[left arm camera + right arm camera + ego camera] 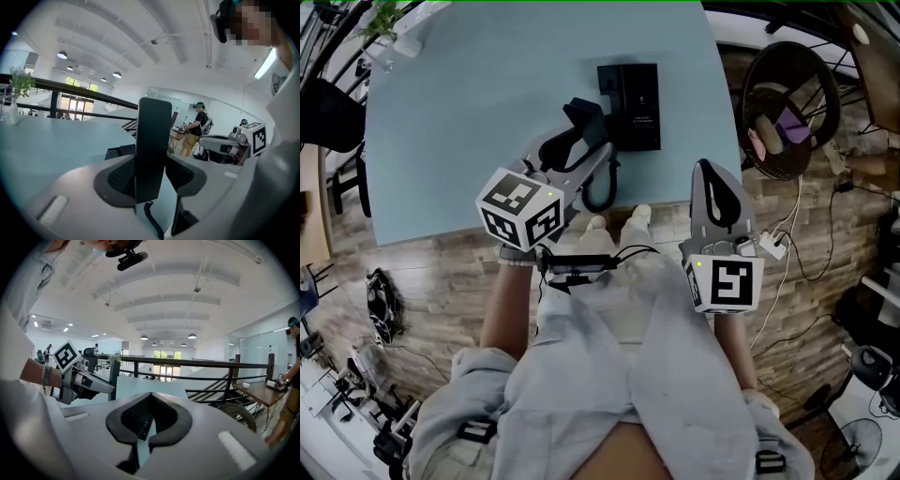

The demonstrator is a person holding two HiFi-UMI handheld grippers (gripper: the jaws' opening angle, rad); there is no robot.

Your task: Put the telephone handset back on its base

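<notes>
Table (459, 122): light blue. It lies ahead of and below both sets of jaws.

Base (630, 105): black, flat on the table. It is seen ahead of the left jaws and a little to their right, near but not touching, with its cradle unoccupied.

Left gripper (152, 177): jaws closed on the handset (153, 136). In the left gripper view the handset stands up from between the pads as a dark slab, and most of its length projects beyond the jaw tips. It is held off the table and is not yet over the base.

Right gripper (146, 422): jaws drawn almost together, with only a thin slit between the pads and nothing in it. It is held off the table's near edge, well to the right of the base.

Cord (598, 192): coiled and black. It hangs in a loop behind and below the left jaws, near the table edge.

Judged step: carrying the handset across to the cradle, roughly mid-task.

Risks (judged):
- The handset is gripped low with a long overhang, so it could pivot between the pads when one end meets the cradle.
- The slack cord loop could be trapped under the handset or caught on a jaw, leaving the handset seated crooked.
- The base is not braced by anything, so it could be pushed along the table by an off-centre landing.
</notes>
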